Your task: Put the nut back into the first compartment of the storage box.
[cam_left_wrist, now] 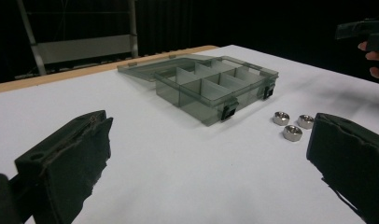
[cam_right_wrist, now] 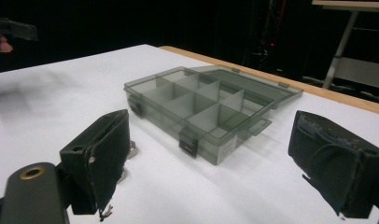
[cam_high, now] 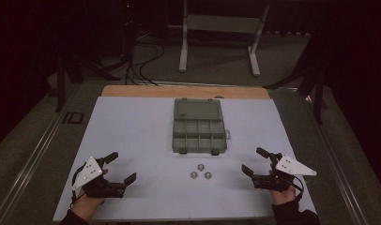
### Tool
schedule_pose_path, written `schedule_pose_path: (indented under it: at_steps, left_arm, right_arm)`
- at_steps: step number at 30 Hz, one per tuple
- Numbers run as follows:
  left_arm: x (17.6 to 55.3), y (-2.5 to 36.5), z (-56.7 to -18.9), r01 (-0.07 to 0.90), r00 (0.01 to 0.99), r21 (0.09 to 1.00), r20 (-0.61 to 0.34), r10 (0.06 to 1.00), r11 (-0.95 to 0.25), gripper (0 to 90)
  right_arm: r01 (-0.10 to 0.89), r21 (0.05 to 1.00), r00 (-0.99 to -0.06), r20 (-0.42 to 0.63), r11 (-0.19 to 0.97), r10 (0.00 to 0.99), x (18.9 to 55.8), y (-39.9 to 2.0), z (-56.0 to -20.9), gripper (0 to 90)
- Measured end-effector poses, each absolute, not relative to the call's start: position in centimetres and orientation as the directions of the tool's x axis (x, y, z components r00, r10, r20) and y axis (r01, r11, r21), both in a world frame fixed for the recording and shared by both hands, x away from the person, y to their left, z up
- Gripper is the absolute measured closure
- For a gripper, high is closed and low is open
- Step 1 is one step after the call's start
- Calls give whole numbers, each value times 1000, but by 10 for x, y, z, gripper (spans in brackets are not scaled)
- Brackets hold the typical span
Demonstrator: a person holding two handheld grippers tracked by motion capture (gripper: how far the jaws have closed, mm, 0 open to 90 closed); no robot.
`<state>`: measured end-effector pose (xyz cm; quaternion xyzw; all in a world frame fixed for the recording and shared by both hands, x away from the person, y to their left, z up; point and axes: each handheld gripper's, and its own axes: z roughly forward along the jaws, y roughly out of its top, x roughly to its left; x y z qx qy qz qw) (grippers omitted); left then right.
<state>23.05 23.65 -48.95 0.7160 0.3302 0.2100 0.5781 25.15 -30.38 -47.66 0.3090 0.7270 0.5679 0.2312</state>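
At the left edge of the white table top (cam_high: 132, 136), the left gripper (cam_high: 122, 168) rests low near the person's side, held in a hand (cam_high: 87, 204) that comes in from the bottom of the high view. Its jaws stand wide apart with nothing between them; in the left gripper view the two black pads frame bare table.

To its right, well apart from it, three metal nuts (cam_high: 201, 172) lie in a small cluster on the table, roughly midway between the two grippers. In the left gripper view the nuts (cam_left_wrist: 290, 125) sit just beside the inner edge of the right-hand jaw, ahead of it and not touched by it.

Just beyond the nuts, toward the far side of the table, lies a clear grey compartment box (cam_high: 198, 132) with its lid folded back flat behind it. Its compartments are divided by thin walls, and two dark latches hang at its near edge. The nuts are close to that near edge but outside the box.

Farther right, the right gripper (cam_high: 254, 162) rests near the table's right edge, also released, jaws spread and holding nothing. In the right gripper view the box (cam_right_wrist: 201, 107) lies ahead between the jaws, and a nut (cam_right_wrist: 131, 150) peeks out from behind the left-hand jaw.
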Motion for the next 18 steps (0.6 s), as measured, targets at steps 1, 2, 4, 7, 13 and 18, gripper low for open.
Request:
schedule_pose_path:
  at_steps: [1, 2, 4, 7, 13, 18]
  left_arm:
    - [230, 236, -489, 229, 695, 967, -82, 714, -112, 0]
    - [230, 236, -489, 227, 696, 967, -80, 714, -113, 0]
    - [230, 235, -489, 226, 698, 967, -79, 712, -114, 0]
    - [230, 235, -489, 231, 701, 967, -86, 708, -111, 0]
    - [231, 232, -487, 237, 695, 965, -87, 714, -113, 0]
    - [231, 227, -471, 244, 688, 967, -118, 716, -76, 0]
  right_arm:
    - [191, 968, -705, 19, 165, 709, 251, -303, -477, 128]
    - [187, 968, -706, 12, 170, 708, 251, -303, -477, 128]
    - [181, 969, -711, 13, 165, 703, 250, -303, -476, 128]
    - [175, 973, -715, 18, 154, 699, 249, -304, -476, 123]
    - [190, 971, -728, 40, 146, 685, 249, -304, -477, 118]
    - [189, 973, -733, 49, 134, 679, 249, -305, -477, 118]
